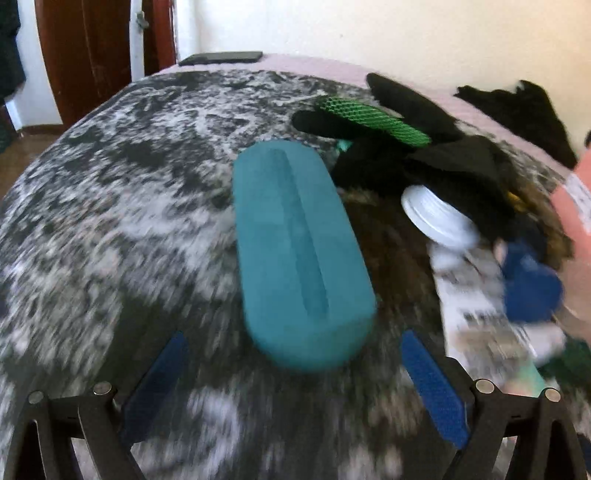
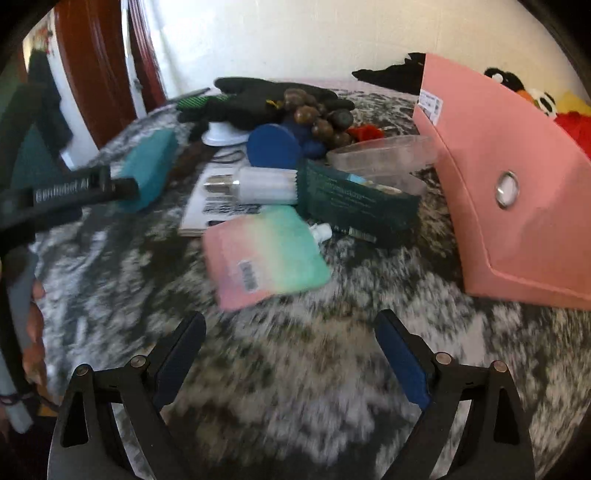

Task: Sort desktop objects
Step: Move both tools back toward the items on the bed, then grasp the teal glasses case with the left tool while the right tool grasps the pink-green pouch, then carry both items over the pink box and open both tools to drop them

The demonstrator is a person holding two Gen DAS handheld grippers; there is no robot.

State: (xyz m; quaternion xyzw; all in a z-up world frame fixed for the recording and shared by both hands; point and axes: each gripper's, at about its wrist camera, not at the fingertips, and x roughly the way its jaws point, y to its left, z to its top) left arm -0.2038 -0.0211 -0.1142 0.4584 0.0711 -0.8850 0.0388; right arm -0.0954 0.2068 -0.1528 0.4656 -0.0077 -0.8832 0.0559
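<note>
On speckled cloth [image 2: 332,369]: left gripper [image 1: 291,387] wide open, empty, nearing teal case [image 1: 299,251]. Right gripper [image 2: 291,354] wide, empty (near pastel pouch [image 2: 266,254]). Next: close on case.

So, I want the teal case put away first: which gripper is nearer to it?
Left. The left gripper hovers open just short of the teal case, which lies straight ahead of its fingers. The right gripper is open farther away, facing the pastel pouch.

Dark red-brown wooden door [image 1: 85,48] at back left, white wall [image 1: 369,26] behind. Soft toys [image 2: 535,99], black/white, yellow & red, piled at far right by wall.
</note>
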